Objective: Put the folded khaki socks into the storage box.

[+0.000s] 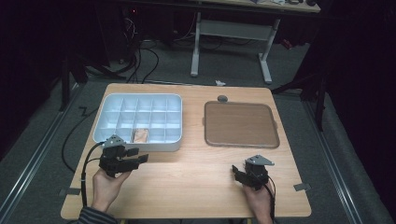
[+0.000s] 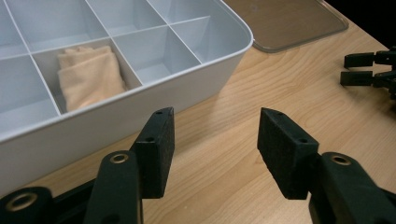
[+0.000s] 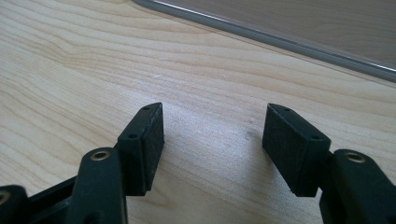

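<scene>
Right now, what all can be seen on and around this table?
Light wooden table: one, pale wood, centre.
White plastic compartment tray: one, white, table's left half.
Folded beige cloth: one, beige, in a front-row compartment of the tray.
Brown flat lid: one, translucent brown, table's right half.
Small grey round piece: one, grey, just behind the lid.
White-legged desk: one, white legs, on the floor beyond.
Black cables: several, black, floor behind.
Left gripper: one, black, near the tray's front, jaws apart, nothing between.
Right gripper: one, black, in front of the lid, jaws apart, nothing between.
Hands: two, at the near edge.
</scene>
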Available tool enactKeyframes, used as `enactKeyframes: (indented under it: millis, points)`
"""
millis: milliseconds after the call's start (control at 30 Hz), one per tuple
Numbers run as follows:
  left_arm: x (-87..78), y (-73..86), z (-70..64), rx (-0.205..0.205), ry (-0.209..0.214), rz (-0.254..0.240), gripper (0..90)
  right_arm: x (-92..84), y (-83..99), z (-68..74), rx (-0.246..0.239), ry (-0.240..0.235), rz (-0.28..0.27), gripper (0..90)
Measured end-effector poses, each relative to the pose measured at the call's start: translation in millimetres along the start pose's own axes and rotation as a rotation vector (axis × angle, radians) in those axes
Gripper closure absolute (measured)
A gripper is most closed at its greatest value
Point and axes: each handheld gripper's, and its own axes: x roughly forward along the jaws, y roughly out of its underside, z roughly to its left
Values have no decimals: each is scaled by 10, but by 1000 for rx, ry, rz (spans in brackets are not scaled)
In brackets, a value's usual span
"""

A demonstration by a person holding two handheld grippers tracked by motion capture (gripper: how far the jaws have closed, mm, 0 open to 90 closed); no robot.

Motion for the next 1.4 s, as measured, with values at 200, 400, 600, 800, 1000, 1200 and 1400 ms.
enactKeyframes:
  millis: [200, 400, 600, 800, 1000, 1200, 1400]
  points:
    - [34, 57, -26, -6, 5, 5, 467, 0, 0, 0, -1, -1, 0, 389]
    - [67, 100, -34, -6, 21, -6, 466, 0, 0, 1, -3, -2, 0, 385]
    - [120, 153, -32, -10, 23, 4, 474, 0, 0, 2, -2, -2, 1, 384]
    - [151, 235, -50, -4, 25, 3, 469, 0, 0, 3, -2, -2, 1, 385]
    - [213, 326, -35, -7, 35, 9, 453, 1, 0, 2, -3, -2, 0, 385]
    - [292, 388, -40, -4, 41, 9, 445, 1, 0, 2, -1, -1, 0, 386]
    - [407, 437, -74, 17, 30, 27, 430, 0, 0, 2, -1, -1, 0, 386]
